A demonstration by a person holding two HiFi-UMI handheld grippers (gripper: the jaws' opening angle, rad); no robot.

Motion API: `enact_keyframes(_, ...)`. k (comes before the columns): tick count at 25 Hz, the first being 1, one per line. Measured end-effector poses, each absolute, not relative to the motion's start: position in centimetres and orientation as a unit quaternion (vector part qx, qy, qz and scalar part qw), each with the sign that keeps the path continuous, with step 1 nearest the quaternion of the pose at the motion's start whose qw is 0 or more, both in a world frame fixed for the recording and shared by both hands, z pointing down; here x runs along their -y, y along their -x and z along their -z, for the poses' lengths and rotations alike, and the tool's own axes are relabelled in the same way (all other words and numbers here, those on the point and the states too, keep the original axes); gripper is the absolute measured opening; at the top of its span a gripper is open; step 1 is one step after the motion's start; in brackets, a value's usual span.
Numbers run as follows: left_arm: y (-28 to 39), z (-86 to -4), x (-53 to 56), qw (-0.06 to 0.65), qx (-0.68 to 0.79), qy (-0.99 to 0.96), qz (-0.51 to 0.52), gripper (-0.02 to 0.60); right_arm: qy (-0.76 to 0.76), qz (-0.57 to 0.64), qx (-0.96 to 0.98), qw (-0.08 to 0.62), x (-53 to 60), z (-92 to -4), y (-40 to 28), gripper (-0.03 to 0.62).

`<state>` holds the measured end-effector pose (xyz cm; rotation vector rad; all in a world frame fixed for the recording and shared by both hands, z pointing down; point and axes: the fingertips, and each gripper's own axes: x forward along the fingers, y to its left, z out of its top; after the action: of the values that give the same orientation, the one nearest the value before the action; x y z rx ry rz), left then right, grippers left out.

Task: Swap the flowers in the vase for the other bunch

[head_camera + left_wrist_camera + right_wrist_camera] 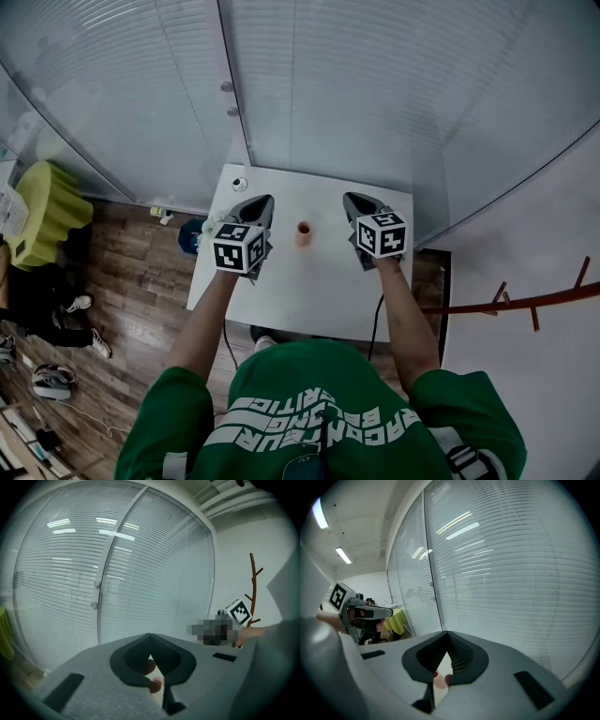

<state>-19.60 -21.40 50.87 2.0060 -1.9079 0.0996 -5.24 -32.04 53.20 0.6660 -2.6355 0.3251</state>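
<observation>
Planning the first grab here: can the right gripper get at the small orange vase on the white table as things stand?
Probably yes. The small orange vase stands on the white table, close to the right gripper, with only bare tabletop between them. Its fingers are shut, so they'd need opening first.

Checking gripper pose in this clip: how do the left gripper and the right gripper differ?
The left gripper is left of the orange vase, the right gripper right of it. The left gripper angles inward to the right; the right gripper angles inward to the left. Both have their jaws shut, empty, over the white table.
</observation>
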Motion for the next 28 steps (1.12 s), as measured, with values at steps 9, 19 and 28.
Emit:
enact_keyframes(9,28.1,-51.4,13.3,0.192,0.749,-0.633,-0.017,0.0,-0.135,-0.098,0.962,0.218,26.5,-53.8,15.6,0.014)
enact_keyframes(19,36.7,-53.0,1.3,0.206,0.818,-0.537,0.013,0.0,-0.016,-0.073,0.967,0.242,16.6,-55.6,27.4,0.014)
enact_keyframes(28,39.4,-54.9,-2.1,0.222,0.824,-0.521,0.028,0.0,0.003,-0.087,0.961,0.263,14.2,-57.4,30.5,0.015)
